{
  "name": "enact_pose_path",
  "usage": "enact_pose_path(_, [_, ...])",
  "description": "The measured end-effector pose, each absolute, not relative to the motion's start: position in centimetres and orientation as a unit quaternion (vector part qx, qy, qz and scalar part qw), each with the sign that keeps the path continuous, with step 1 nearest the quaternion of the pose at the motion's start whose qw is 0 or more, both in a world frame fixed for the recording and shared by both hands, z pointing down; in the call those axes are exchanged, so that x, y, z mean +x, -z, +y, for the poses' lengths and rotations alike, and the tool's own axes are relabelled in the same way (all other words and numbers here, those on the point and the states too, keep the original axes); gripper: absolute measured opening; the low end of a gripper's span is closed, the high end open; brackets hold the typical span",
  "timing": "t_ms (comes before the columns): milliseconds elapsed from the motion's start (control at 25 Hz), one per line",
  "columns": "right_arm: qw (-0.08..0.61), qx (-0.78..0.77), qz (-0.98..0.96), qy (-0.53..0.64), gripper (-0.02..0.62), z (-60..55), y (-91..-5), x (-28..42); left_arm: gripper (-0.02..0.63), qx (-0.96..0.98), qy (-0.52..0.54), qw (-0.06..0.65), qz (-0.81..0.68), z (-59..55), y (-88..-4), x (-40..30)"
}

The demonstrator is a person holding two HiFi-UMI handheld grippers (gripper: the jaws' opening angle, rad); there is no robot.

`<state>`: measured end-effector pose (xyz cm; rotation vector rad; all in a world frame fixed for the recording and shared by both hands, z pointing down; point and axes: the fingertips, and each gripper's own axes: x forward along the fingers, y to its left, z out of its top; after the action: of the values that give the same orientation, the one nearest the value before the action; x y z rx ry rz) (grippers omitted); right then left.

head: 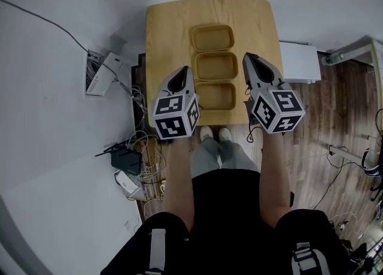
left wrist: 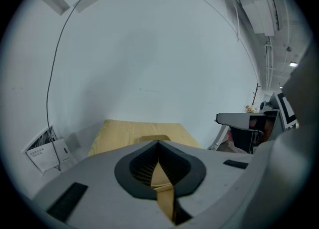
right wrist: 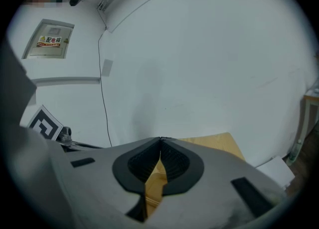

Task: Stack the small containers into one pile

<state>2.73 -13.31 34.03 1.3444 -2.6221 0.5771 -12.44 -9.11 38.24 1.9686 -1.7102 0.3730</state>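
Note:
Three small tan containers lie in a row on the little wooden table [head: 167, 28]: a far one [head: 212, 38], a middle one [head: 216, 66] and a near one [head: 216, 96]. None is stacked. My left gripper [head: 187, 69] hovers at the left of the row, its tips beside the middle container. My right gripper [head: 246, 56] hovers at the right of the row. In the left gripper view the left gripper [left wrist: 158, 142] has its tips together, with nothing between them. The right gripper [right wrist: 160, 138] looks the same in its own view, with the table [right wrist: 214, 140] beyond.
The person's legs and shoes [head: 214, 134] stand at the table's near edge. Cables, a black box [head: 125, 160] and a power strip [head: 96, 73] lie on the floor at the left. A white unit [head: 299, 61] stands right of the table. A white wall lies ahead.

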Motion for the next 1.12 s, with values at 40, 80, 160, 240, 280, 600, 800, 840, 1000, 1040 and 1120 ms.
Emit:
enact_pose_path(40, [0.073, 0.448, -0.869, -0.196, 0.006, -13.3, -34.5, 2.8, 0.003, 0.723, -0.14, 0.255, -0.627, -9.1, -38.8, -12.4])
enact_pose_path(80, [0.076, 0.449, -0.868, -0.2, 0.006, -13.3, -35.0, 2.8, 0.003, 0.723, -0.143, 0.259, -0.625, -9.1, -39.3, -12.3])
enact_pose_path(160, [0.081, 0.45, -0.864, -0.21, 0.006, -13.4, -36.1, 2.8, 0.003, 0.723, -0.15, 0.266, -0.62, -9.1, -40.4, -12.2])
enact_pose_path(240, [0.088, 0.45, -0.862, -0.217, 0.008, -13.2, -37.2, 2.6, 0.003, 0.722, -0.156, 0.274, -0.616, -9.0, -41.5, -12.1])
enact_pose_path(280, [0.093, 0.449, -0.86, -0.221, 0.008, -13.0, -37.7, 2.5, 0.003, 0.722, -0.158, 0.278, -0.613, -8.8, -42.1, -12.1])
enact_pose_path(600, [0.128, 0.447, -0.848, -0.254, 0.04, -11.7, -42.1, 2.5, 0.003, 0.715, -0.173, 0.306, -0.604, -7.7, -45.9, -12.1])
enact_pose_path(800, [0.179, 0.453, -0.839, -0.244, 0.06, -10.5, -44.7, 2.9, 0.044, 0.708, -0.186, 0.331, -0.595, -6.5, -48.7, -12.1])
enact_pose_path(840, [0.188, 0.452, -0.837, -0.243, 0.06, -10.4, -45.2, 2.9, 0.044, 0.706, -0.191, 0.335, -0.594, -6.3, -49.2, -12.0])
enact_pose_path(1000, [0.215, 0.45, -0.828, -0.256, 0.068, -9.5, -47.5, 3.1, 0.044, 0.698, -0.209, 0.351, -0.588, -5.3, -51.3, -11.8])
enact_pose_path(1040, [0.221, 0.449, -0.826, -0.26, 0.081, -9.2, -48.1, 3.2, 0.044, 0.697, -0.213, 0.353, -0.587, -5.1, -51.7, -11.9])
enact_pose_path(1120, [0.231, 0.449, -0.82, -0.268, 0.083, -8.9, -49.2, 3.3, 0.044, 0.693, -0.22, 0.359, -0.585, -4.8, -52.6, -12.0])
